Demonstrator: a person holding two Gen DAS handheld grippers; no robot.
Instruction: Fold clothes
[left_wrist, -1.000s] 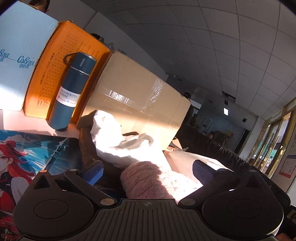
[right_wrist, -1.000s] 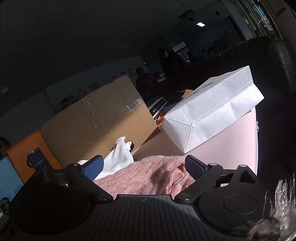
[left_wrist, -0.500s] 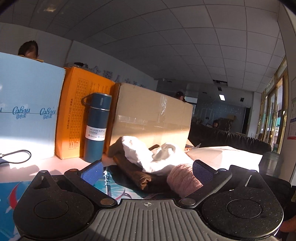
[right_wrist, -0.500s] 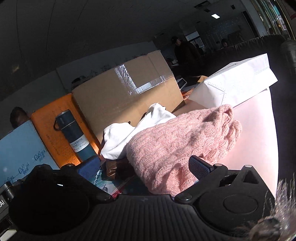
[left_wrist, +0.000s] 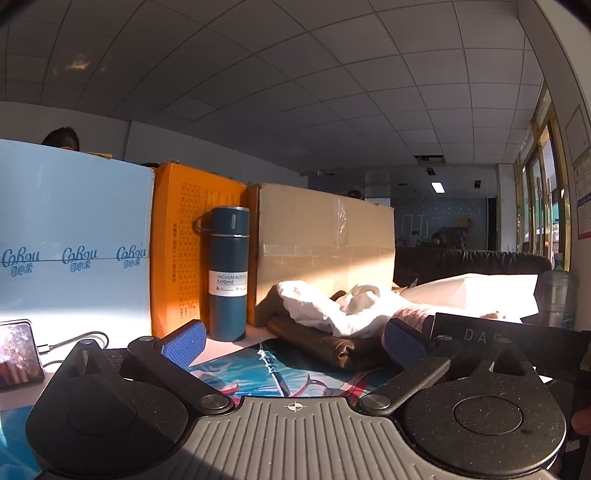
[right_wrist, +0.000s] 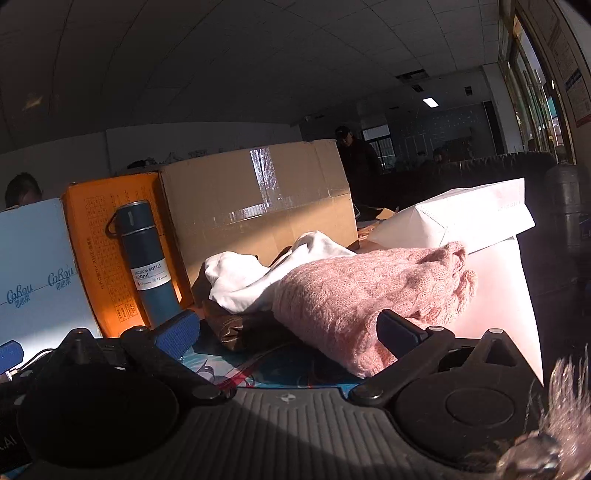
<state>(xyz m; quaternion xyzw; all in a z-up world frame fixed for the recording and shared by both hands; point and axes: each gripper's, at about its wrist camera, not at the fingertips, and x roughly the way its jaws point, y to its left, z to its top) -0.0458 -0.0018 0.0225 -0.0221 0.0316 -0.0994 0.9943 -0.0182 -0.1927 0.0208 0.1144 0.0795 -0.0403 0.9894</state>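
Three garments lie heaped on the worktop (left_wrist: 236, 341), and both grippers sit short of them with nothing held. Going from the left of the left wrist view: a pale blue carton (left_wrist: 74, 240) fills the left edge, then an orange box (left_wrist: 177, 251), a dark blue vacuum bottle (left_wrist: 227, 273) standing upright just in front of it, and a brown cardboard box (left_wrist: 321, 236) behind the clothes. The left gripper (left_wrist: 293, 339) has its jaws spread wide and empty; the brown garment (left_wrist: 325, 341) lies ahead, right of centre between the blue pads, with the white garment (left_wrist: 317, 302) draped over it.

In the right wrist view the same row of boxes and the bottle (right_wrist: 147, 266) runs along the left half. The right gripper (right_wrist: 288, 330) also stands fully spread (its jaws have just finished opening, and nothing is between the pads). The pink knitted sweater (right_wrist: 369, 295) lies straight ahead and slightly right of centre, its near edge just beyond the right-hand finger (right_wrist: 402, 330). A white paper bag (right_wrist: 461, 218) lies on its side behind it at the right.

The sweater's long axis seems to run from lower centre up toward the right, so it lies across the right jaws' line of reach. I judge the right hand the nearer one to it, and the left hand nearer the brown and white pieces.
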